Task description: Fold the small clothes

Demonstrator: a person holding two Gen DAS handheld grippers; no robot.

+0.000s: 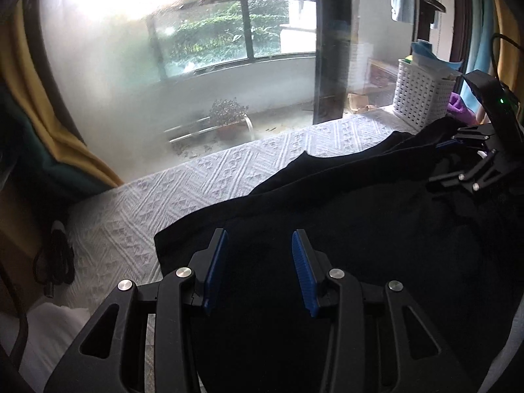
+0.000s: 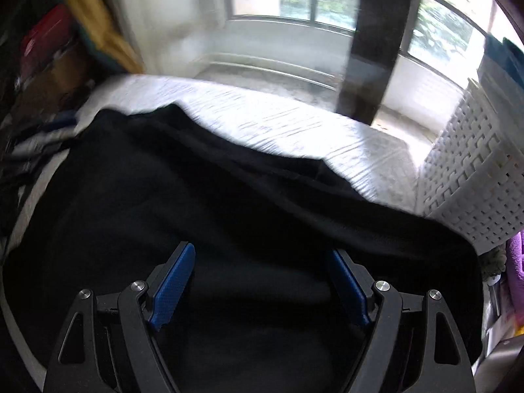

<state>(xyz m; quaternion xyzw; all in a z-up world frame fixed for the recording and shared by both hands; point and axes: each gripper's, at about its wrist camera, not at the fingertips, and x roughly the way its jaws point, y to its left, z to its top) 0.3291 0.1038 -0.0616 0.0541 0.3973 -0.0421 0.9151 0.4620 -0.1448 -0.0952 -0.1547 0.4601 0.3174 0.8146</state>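
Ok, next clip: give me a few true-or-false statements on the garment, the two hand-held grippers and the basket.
1. A black garment lies spread on a white textured bedspread. True.
2. The left hand-held gripper is clamped on a fold of the cloth. False: its jaws stand apart above the garment with nothing between the pads.
3. The right hand-held gripper is open over the black fabric. True.
4. The white lattice basket is on top of the garment. False: it stands on the bedspread beyond the garment's far edge.
5. A potted plant sits on the bed. False: it is outside, behind the glass.
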